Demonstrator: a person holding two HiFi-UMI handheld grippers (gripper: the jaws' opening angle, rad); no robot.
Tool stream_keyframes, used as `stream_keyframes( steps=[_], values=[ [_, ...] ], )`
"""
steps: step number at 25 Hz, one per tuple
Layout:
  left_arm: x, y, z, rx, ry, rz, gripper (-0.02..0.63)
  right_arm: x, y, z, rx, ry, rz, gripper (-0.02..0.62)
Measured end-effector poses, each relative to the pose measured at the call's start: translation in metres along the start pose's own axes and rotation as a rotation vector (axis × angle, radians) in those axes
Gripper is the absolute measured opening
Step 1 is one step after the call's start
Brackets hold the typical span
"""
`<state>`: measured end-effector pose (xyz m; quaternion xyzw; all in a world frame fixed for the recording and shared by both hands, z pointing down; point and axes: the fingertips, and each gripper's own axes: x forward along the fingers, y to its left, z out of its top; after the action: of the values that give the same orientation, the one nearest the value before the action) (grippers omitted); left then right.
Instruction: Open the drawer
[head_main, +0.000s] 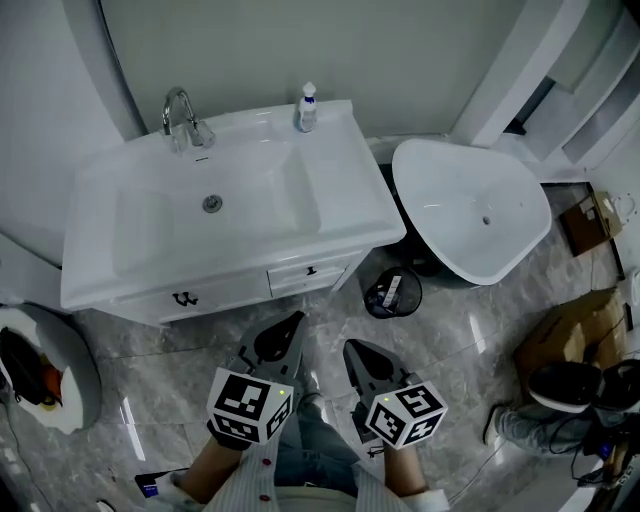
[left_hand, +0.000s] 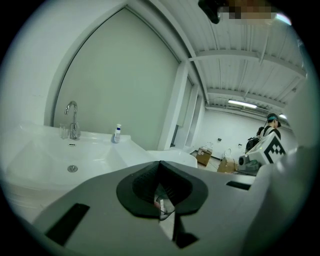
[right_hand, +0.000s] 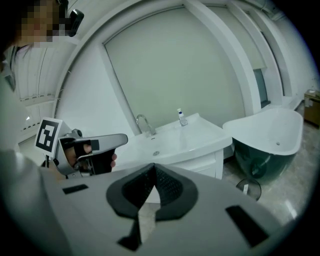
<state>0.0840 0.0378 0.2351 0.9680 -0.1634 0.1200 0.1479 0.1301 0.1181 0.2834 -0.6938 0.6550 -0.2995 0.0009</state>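
At the bottom of the head view, the left gripper (head_main: 287, 330) and the right gripper (head_main: 357, 352) hung side by side, each with its jaws pressed together on nothing. The small white flat-fronted drawer with a dark handle (head_main: 309, 272) sat closed at one o'clock from the left gripper and eleven o'clock from the right. Its long axis ran crosswise under the white ceramic vanity top (head_main: 345, 195). The left gripper looked nearer. Farther back, the label on the white plastic bottle with a blue cap (head_main: 307, 108) was too small to read.
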Motion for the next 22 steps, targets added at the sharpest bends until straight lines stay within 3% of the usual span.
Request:
stream_keyframes(
  steps=[10, 22],
  values=[
    [0.031, 0.041, 0.006, 0.000, 0.022, 0.016, 0.017, 0.060, -0.014, 0.027, -0.015, 0.018, 0.014, 0.008],
    [0.066, 0.065, -0.047, -0.022, 0.120, 0.036, 0.017, 0.109, -0.041, 0.008, -0.062, 0.106, 0.008, 0.008]
  ],
)
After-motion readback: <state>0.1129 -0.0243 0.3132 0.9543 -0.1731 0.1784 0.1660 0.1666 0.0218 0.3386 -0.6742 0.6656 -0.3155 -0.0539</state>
